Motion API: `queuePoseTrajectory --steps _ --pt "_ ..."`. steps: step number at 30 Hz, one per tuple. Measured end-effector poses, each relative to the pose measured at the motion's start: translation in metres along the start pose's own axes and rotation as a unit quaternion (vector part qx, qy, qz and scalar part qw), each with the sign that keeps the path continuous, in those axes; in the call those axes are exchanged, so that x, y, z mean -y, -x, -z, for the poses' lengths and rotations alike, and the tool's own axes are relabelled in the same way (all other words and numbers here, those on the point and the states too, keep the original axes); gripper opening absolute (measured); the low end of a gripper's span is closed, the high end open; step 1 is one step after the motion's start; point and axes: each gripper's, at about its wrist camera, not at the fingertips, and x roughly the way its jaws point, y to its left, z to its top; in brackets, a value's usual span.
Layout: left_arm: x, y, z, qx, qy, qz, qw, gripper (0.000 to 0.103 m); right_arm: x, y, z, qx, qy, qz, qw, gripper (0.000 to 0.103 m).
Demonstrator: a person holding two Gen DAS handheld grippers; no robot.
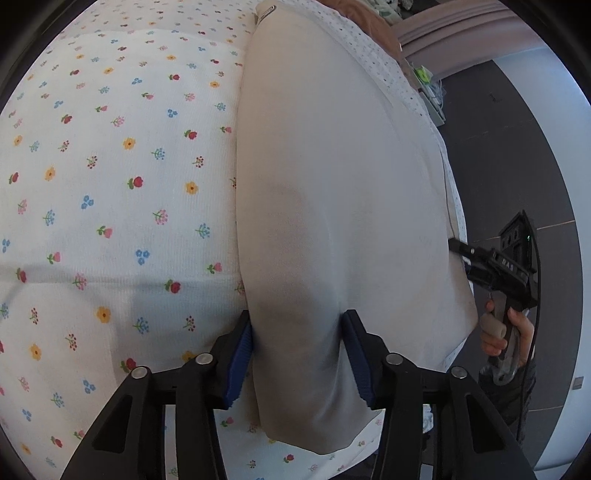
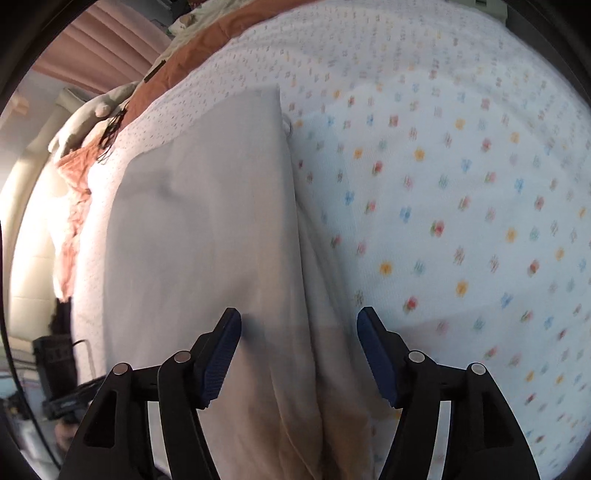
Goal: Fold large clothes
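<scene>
A long pale beige garment [image 1: 332, 166] lies folded lengthwise on a bed with a white floral sheet [image 1: 110, 166]. In the left wrist view my left gripper [image 1: 297, 332] has its blue pads pressed against both sides of a raised fold at the garment's near end. The right gripper [image 1: 458, 246] shows there at the garment's right edge, held by a hand [image 1: 495, 332]. In the right wrist view my right gripper [image 2: 299, 332] stands open over the garment [image 2: 207, 221], its pads apart on either side of a lengthwise crease and touching nothing.
The floral sheet [image 2: 461, 203] stretches wide beside the garment. A rust-coloured blanket [image 2: 207, 40] and other piled laundry [image 2: 85, 122] sit at the bed's far end. Dark floor [image 1: 517, 166] runs along the bed's right edge, with pink curtains [image 1: 461, 26] beyond.
</scene>
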Motion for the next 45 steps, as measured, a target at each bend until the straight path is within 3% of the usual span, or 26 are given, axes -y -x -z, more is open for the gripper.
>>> queuePoseTrajectory --steps 4,7,11,18,31,33,34,36,37,38,45 --pt "0.005 -0.001 -0.001 0.007 -0.007 0.0 1.0 0.034 -0.001 -0.009 0.017 -0.012 0.011 -0.044 0.999 0.067" --pt "0.002 0.006 -0.005 0.006 -0.011 0.014 0.9998 0.026 -0.009 -0.015 0.028 -0.021 0.008 -0.074 0.997 0.042" --pt "0.001 0.021 -0.007 0.014 -0.024 0.019 0.9994 0.021 -0.018 -0.012 0.039 -0.011 -0.004 -0.083 0.996 0.029" --pt "-0.012 0.046 0.002 0.018 -0.029 0.019 0.9992 0.018 -0.049 -0.012 0.07 -0.009 0.01 -0.08 0.997 0.028" --pt "-0.026 0.073 0.054 -0.01 -0.051 -0.002 0.9986 0.021 -0.087 -0.013 0.143 -0.022 0.044 -0.11 0.993 0.028" --pt "-0.02 0.069 0.048 -0.015 -0.062 -0.021 0.9977 0.03 -0.086 -0.012 0.142 -0.025 0.043 -0.096 0.994 0.035" --pt "-0.018 0.064 0.043 -0.019 -0.066 -0.029 0.9973 0.035 -0.084 -0.012 0.138 -0.024 0.041 -0.083 0.995 0.042" --pt "-0.021 0.058 0.031 -0.018 -0.056 -0.037 0.9976 0.053 -0.076 -0.011 0.13 -0.017 0.032 -0.067 0.997 0.062" --pt "-0.022 0.057 0.024 -0.007 -0.052 -0.037 0.9979 0.056 -0.071 -0.009 0.128 -0.01 0.026 -0.066 0.997 0.073" --pt "-0.023 0.056 0.019 0.003 -0.051 -0.037 0.998 0.059 -0.065 -0.007 0.123 0.001 0.017 -0.069 0.997 0.077" --pt "-0.034 0.033 -0.034 0.025 -0.007 -0.021 0.9994 0.06 -0.036 -0.023 0.079 0.019 -0.037 -0.134 0.99 0.077"
